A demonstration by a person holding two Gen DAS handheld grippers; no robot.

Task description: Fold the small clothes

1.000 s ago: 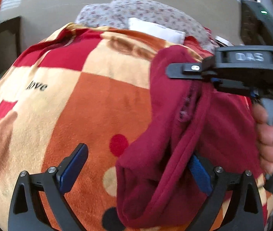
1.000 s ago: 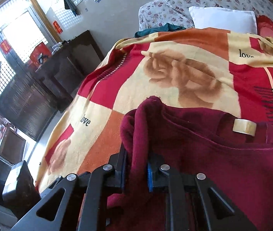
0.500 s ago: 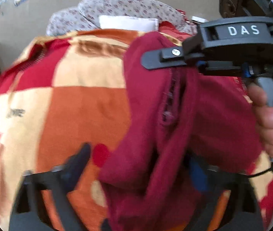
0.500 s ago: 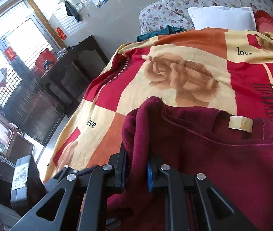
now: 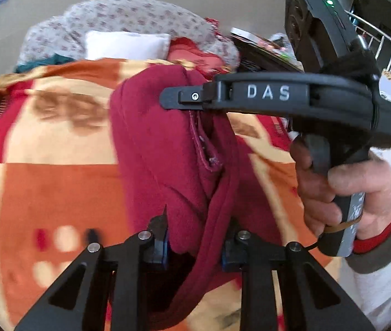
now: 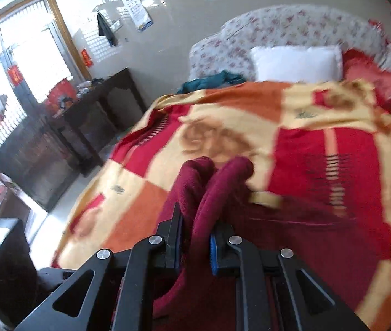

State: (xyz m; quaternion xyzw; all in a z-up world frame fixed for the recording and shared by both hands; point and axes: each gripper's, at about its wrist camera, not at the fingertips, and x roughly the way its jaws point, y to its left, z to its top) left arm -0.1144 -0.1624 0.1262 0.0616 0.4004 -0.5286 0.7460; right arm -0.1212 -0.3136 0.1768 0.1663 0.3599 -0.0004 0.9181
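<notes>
Since a second ago the left gripper (image 5: 195, 248) has gone from standing wide beside the dark red fleece garment (image 5: 167, 143) to pinching it: its jaws have just been closing, and a thick fold of the cloth now sits between the two blue pads, which press on it from both sides. From that grip the garment runs up and away from the fingertips in bunched ridges, with a raw seam edge showing in the middle, to the right gripper (image 5: 167, 98), which crosses the upper right of the left wrist view with its tip against the cloth. The person's right hand (image 5: 344, 190) wraps that tool's handle, right of the garment.

In the right wrist view the right gripper (image 6: 195, 244) is narrow and clamped on the garment (image 6: 292, 237); two rolled folds stand up just beyond its fingertips and the rest spreads low to the right of the tool. Both views show the cloth raised off the patterned blanket (image 6: 319, 151), which spreads beyond and beneath both tools. Beyond it, farthest from the tool, sits a white pillow (image 6: 294, 62).
</notes>
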